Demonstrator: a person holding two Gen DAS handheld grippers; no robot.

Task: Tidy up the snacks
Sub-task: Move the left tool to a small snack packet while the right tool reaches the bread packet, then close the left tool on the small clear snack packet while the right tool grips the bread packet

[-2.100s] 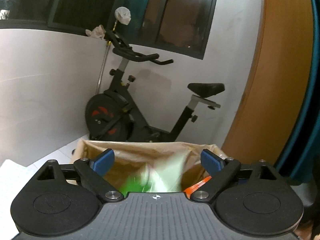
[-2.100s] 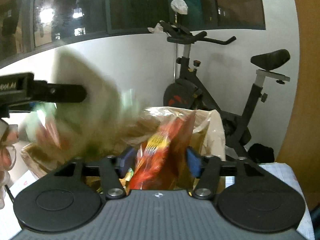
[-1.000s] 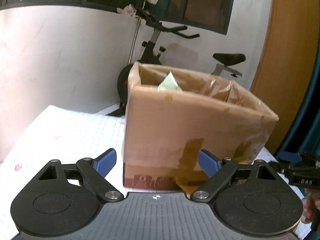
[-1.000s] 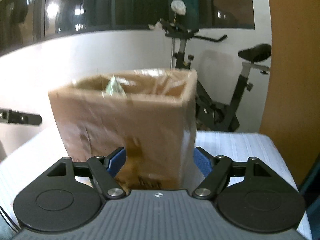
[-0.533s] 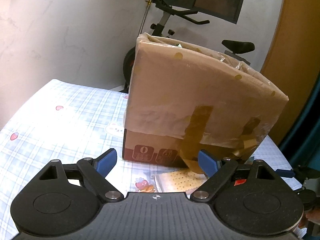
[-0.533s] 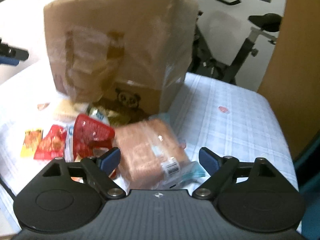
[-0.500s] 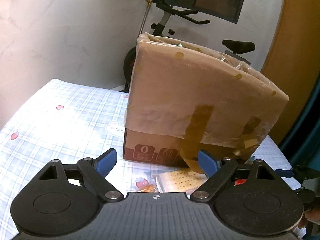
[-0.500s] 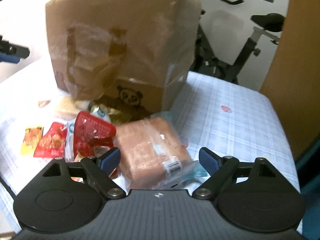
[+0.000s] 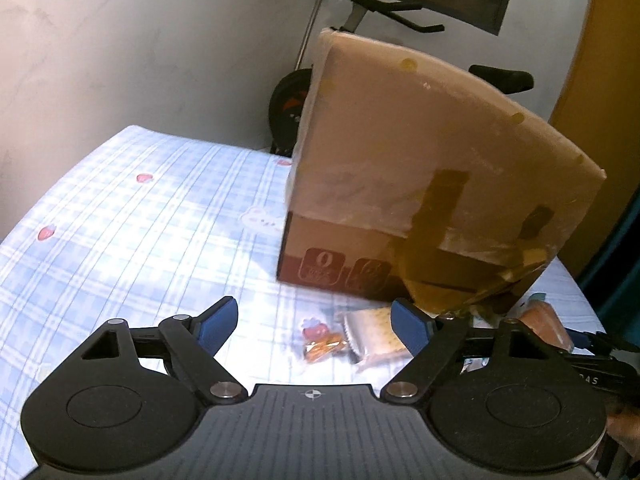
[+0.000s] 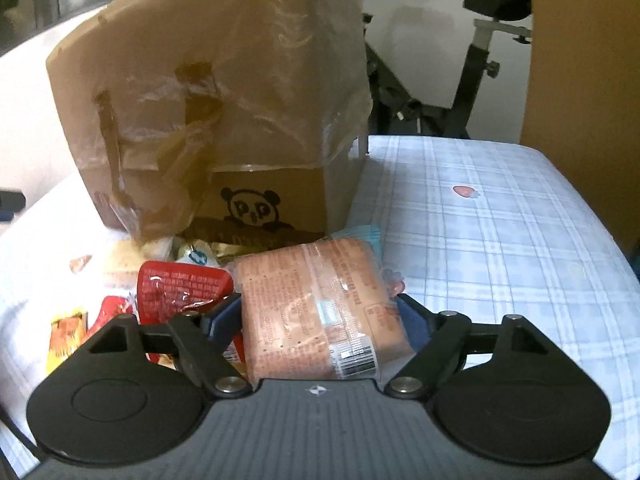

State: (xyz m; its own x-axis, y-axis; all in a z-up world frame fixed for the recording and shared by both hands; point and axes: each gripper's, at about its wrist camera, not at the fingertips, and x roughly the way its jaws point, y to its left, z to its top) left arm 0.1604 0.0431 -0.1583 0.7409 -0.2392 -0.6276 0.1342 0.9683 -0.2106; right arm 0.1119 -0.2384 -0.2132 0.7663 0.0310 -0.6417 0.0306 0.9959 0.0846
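A tall cardboard box (image 9: 420, 184) lined with a plastic bag stands on the checked tablecloth (image 9: 160, 220). Loose snacks lie in front of it. My left gripper (image 9: 313, 325) hangs open just above the cloth, its jaws closing on nothing. A cracker packet (image 9: 374, 338) and a small orange packet (image 9: 320, 346) lie just beyond its fingers. My right gripper (image 10: 319, 320) is down over a pink-orange wrapped loaf packet (image 10: 316, 308). Its jaws are closing and the blue pads touch the packet's two sides. The packet lies on the table.
A red packet (image 10: 180, 288), a yellow sachet (image 10: 66, 336) and a gold wrapper (image 10: 200, 254) crowd the left of the loaf packet. An exercise bike (image 10: 480, 80) stands behind the table, beside a wooden panel (image 10: 580, 60). The table edge runs close on the right.
Both grippers have come down from over the box's mouth to the table in front of it. The right one has settled around the loaf packet and narrowed onto it.
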